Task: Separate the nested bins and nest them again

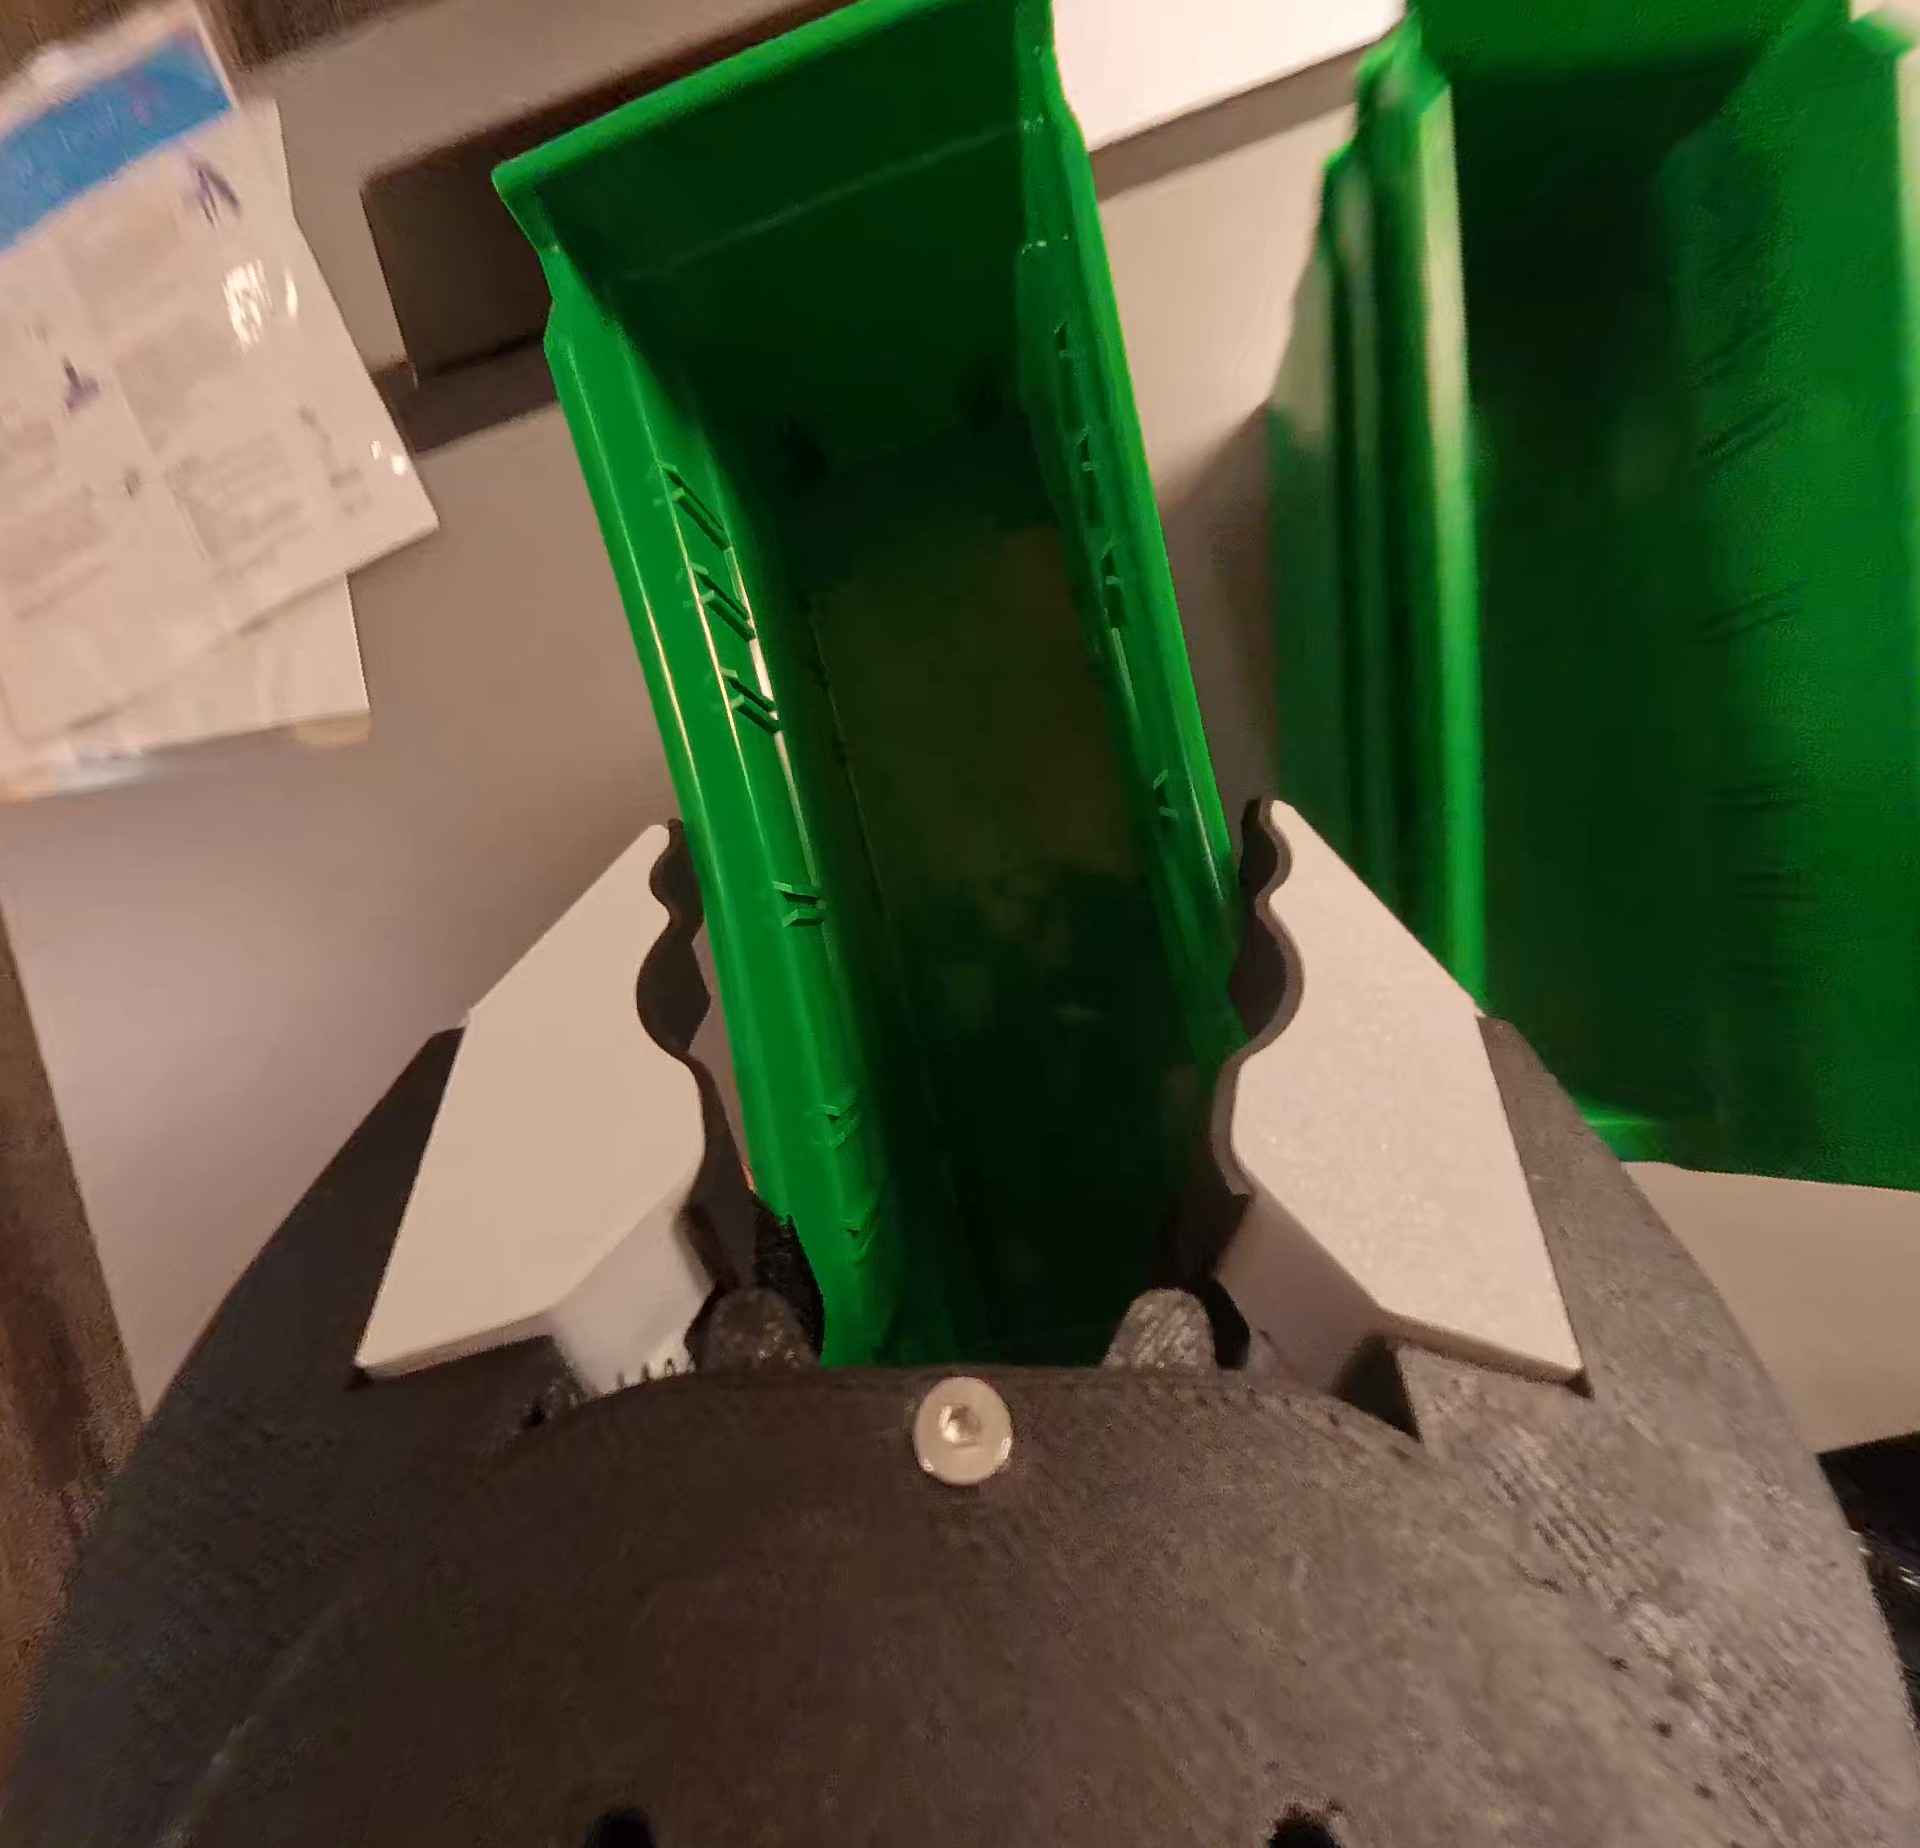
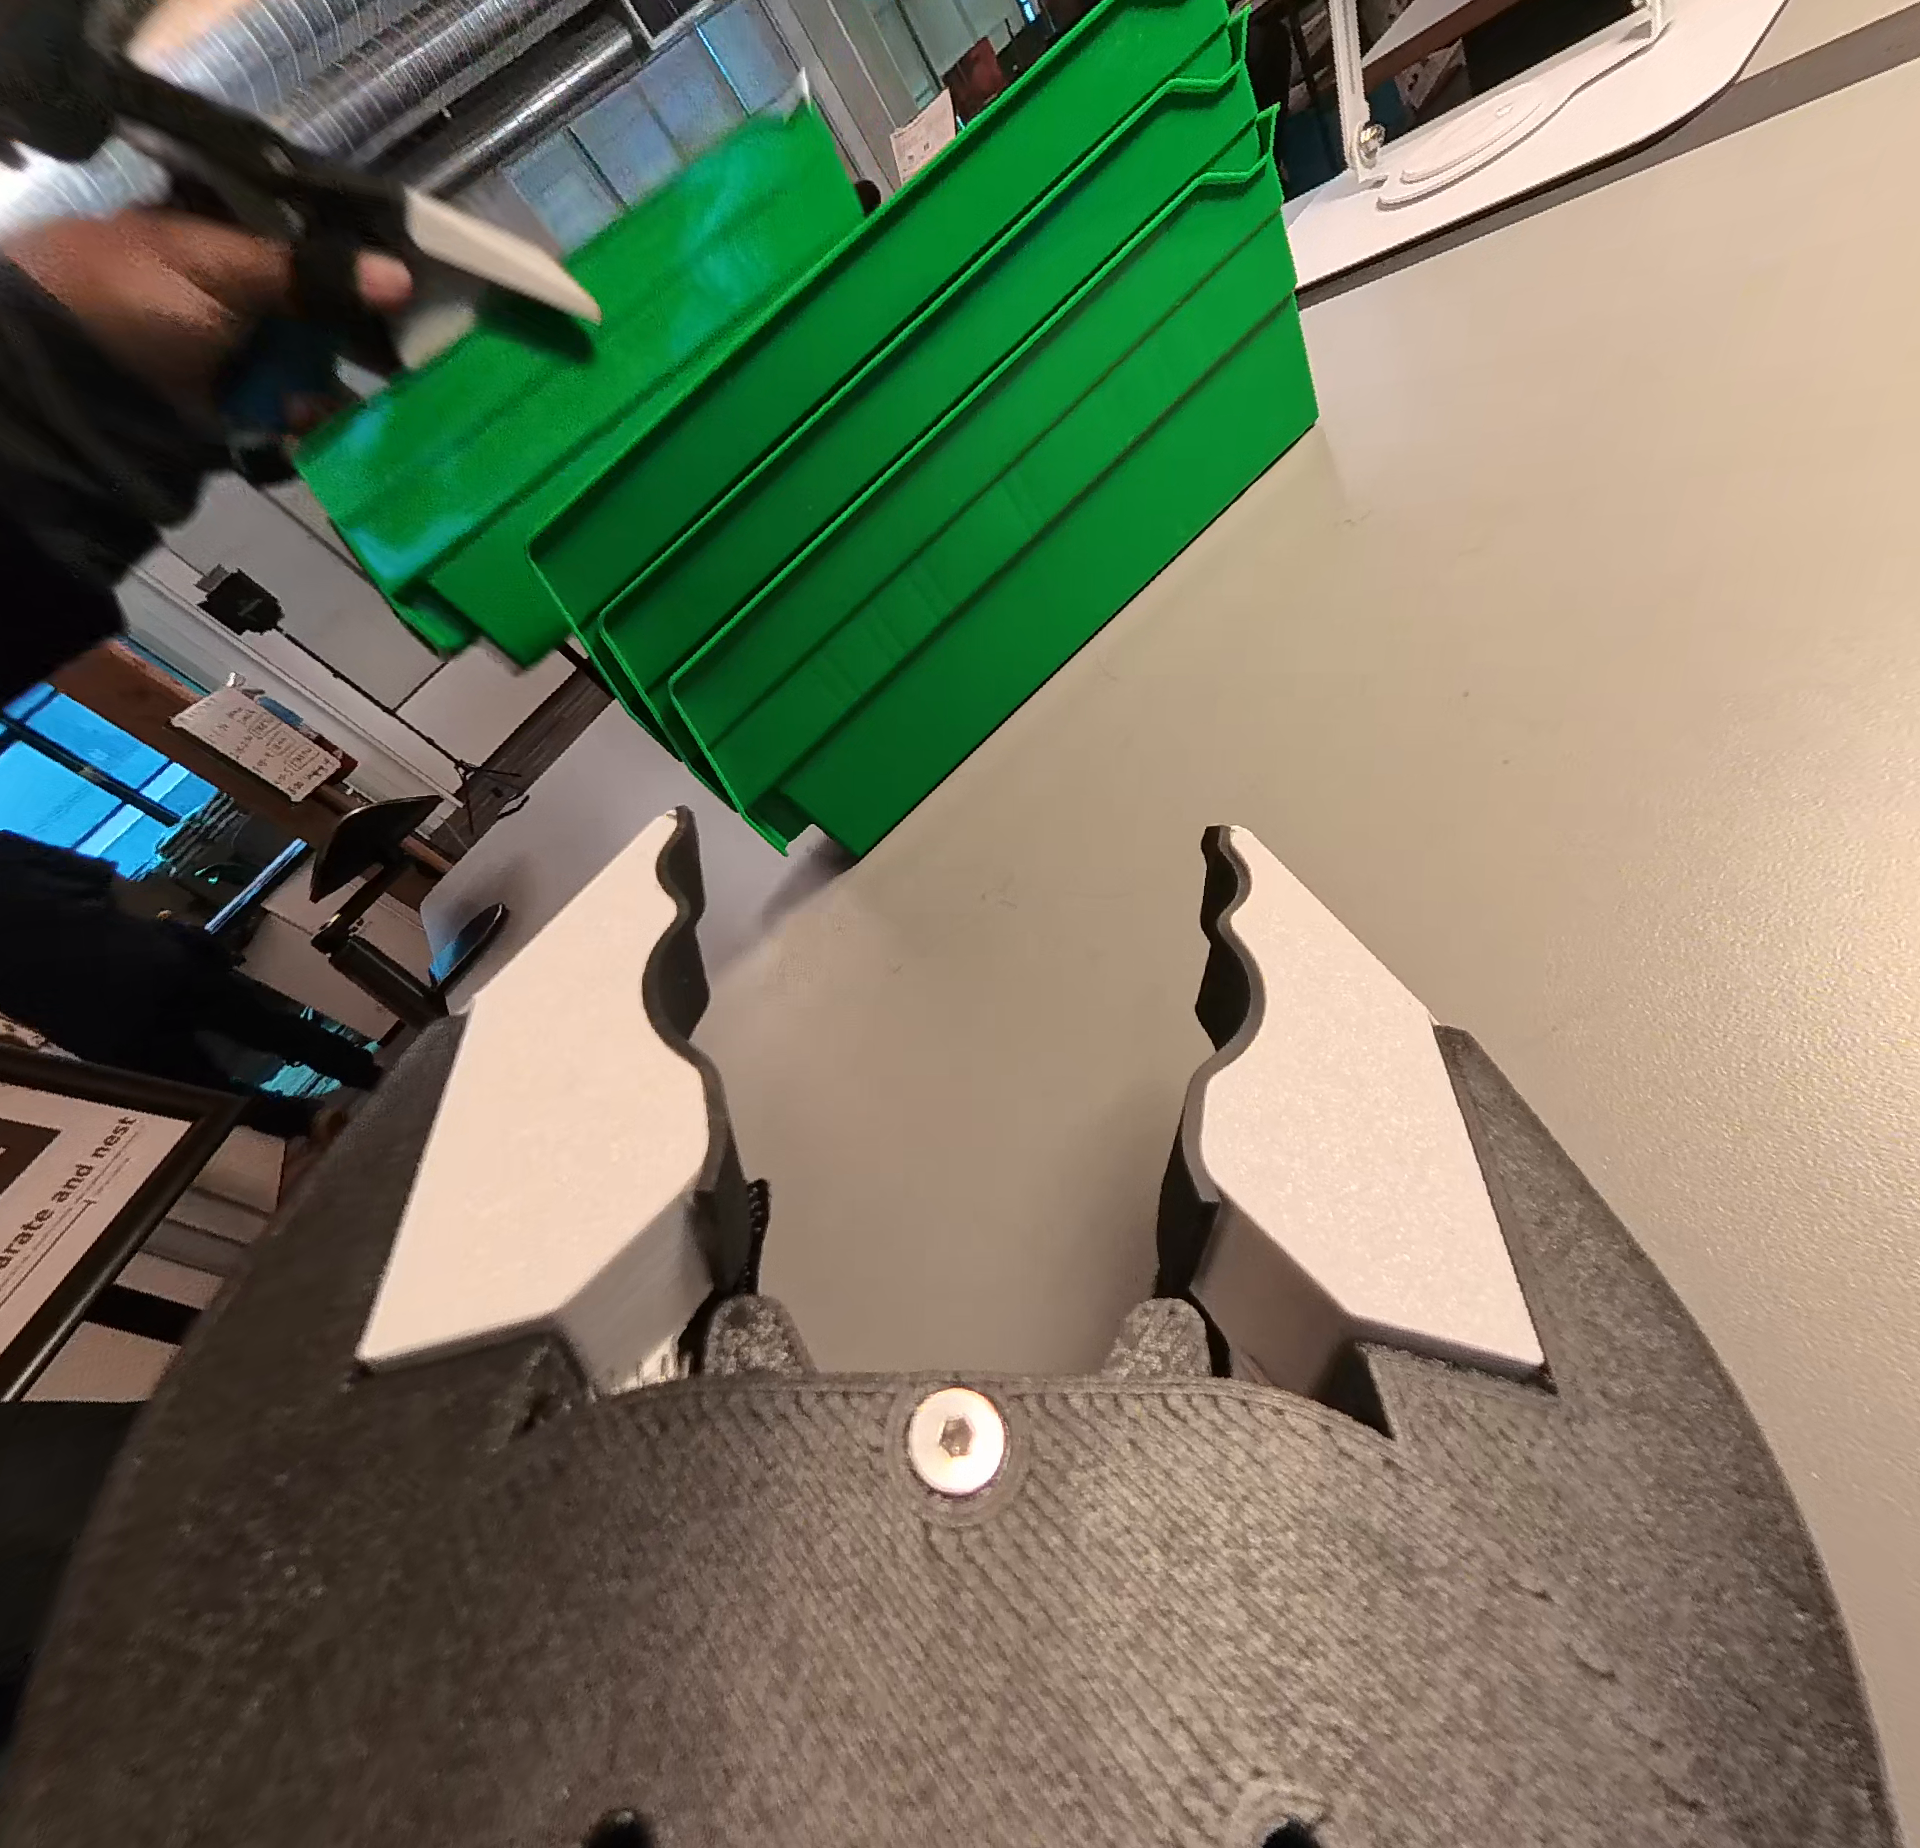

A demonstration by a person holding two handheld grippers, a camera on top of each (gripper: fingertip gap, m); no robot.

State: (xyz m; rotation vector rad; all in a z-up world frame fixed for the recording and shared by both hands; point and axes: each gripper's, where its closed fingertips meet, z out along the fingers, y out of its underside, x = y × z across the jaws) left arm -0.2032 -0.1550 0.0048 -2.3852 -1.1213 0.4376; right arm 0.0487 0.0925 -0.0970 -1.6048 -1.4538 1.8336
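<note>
My left gripper is shut on a long narrow green bin. Both pads press on its side walls and the bin runs forward between the fingers. The right wrist view shows this bin held in the air, tilted, just beside the top of the stack, with the left gripper on it. The stack of nested green bins stands on the grey table; it also shows blurred in the left wrist view. My right gripper is open and empty, low over the table, just in front of the stack's near corner.
Printed sheets in a clear sleeve lie at the left. A white board with a stand sits at the table's far right. A framed sign stands at the left edge. A person's hand holds the left gripper.
</note>
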